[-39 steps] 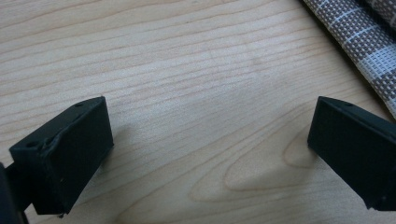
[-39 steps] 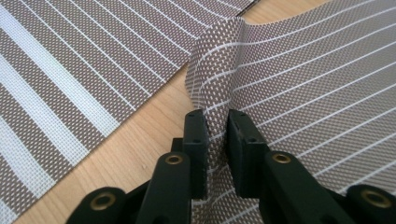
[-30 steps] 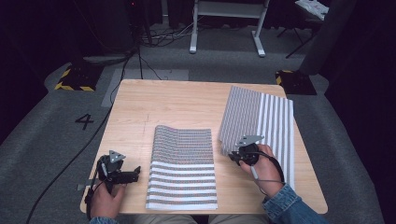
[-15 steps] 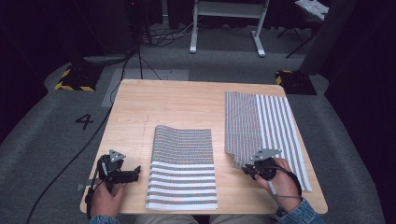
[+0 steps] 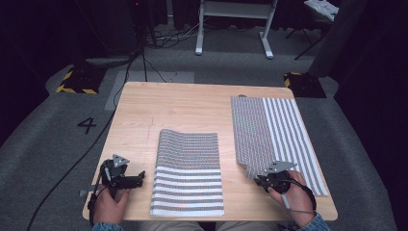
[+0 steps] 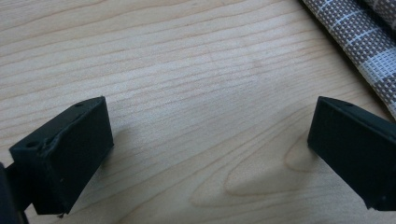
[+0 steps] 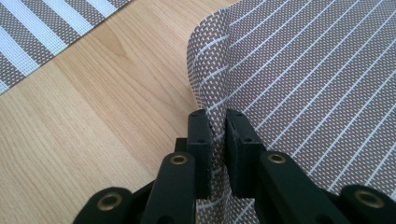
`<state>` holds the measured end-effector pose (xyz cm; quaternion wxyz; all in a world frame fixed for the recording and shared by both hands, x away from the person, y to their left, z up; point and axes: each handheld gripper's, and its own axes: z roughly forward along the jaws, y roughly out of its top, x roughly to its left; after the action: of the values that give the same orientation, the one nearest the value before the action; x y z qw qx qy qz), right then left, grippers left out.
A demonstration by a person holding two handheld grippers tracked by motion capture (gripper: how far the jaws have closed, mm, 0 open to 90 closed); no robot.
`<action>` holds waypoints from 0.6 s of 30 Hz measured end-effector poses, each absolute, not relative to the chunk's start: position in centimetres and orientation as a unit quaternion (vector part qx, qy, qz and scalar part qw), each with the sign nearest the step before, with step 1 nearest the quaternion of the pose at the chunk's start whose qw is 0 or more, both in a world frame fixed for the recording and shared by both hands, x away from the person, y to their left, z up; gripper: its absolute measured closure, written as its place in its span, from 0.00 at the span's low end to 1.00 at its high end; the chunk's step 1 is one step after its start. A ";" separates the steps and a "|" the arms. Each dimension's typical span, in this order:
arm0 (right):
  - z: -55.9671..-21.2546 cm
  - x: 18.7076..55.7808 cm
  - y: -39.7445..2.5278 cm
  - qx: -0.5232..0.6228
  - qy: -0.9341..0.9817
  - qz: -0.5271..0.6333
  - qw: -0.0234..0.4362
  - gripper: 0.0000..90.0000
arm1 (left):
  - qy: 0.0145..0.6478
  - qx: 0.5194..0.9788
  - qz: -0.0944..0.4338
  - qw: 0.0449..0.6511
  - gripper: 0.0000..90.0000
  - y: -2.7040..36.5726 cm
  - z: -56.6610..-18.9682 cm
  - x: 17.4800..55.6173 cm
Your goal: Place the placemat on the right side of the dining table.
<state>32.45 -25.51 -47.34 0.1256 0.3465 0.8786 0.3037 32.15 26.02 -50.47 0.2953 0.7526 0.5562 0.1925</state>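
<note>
While the left gripper stays open, the right gripper has pulled the pinched placemat flap nearer.

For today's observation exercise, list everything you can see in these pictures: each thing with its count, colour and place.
Right placemat: one, grey-and-white striped, table's right side, partly folded over, near corner pinched.
Middle placemat: one, grey-and-white striped, table's near centre, far edge curled.
Table: one, light wood, centre.
Hazard-striped blocks: two, yellow-black, on the carpet beyond the table.
Stand: one, white, far floor.
Number 4: one, black, carpet left.
Left gripper: one, black, open, near-left on table.
Right gripper: one, black, shut on placemat corner.
</note>
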 end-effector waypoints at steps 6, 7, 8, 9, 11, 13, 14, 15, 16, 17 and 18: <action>-47.5 32.2 -26.5 0.353 0.872 0.319 0.118 0.91 | 0.556 0.753 0.192 0.295 0.00 26.0 -50.5 32.1; -47.5 32.1 -26.5 0.355 0.870 0.321 0.118 0.91 | 0.556 0.753 0.193 0.295 0.00 26.0 -50.5 32.1; -47.5 32.1 -26.6 0.355 0.870 0.322 0.118 0.91 | 0.556 0.752 0.193 0.295 0.00 26.0 -50.5 32.1; -47.5 32.1 -26.7 0.355 0.868 0.326 0.119 0.91 | 0.557 0.752 0.193 0.295 0.00 26.0 -50.5 32.1; -47.5 32.1 -26.7 0.355 0.868 0.327 0.119 0.91 | 0.557 0.752 0.193 0.295 0.00 26.0 -50.5 32.1; -47.5 32.1 -26.7 0.355 0.868 0.327 0.119 0.91 | 0.557 0.752 0.193 0.295 0.00 26.0 -50.5 32.1; -47.4 32.0 -26.8 0.357 0.867 0.327 0.119 0.91 | 0.557 0.752 0.192 0.296 0.00 26.0 -50.5 32.1; -47.4 32.1 -26.9 0.355 0.867 0.328 0.120 0.91 | 0.557 0.752 0.192 0.295 0.00 26.0 -50.5 32.1; -47.3 32.0 -26.9 0.358 0.865 0.331 0.119 0.91 | 0.557 0.752 0.192 0.296 0.00 26.0 -50.5 32.1; -47.3 32.0 -27.0 0.359 0.863 0.335 0.117 0.91 | 0.557 0.752 0.193 0.295 0.00 26.0 -50.5 32.1; -47.3 32.0 -27.1 0.361 0.863 0.335 0.117 0.91 | 0.557 0.752 0.193 0.295 0.00 26.0 -50.5 32.1</action>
<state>32.04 -27.13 -47.30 0.1172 0.3607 0.8625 0.3350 32.12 26.00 -50.47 0.2952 0.7518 0.5572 0.1928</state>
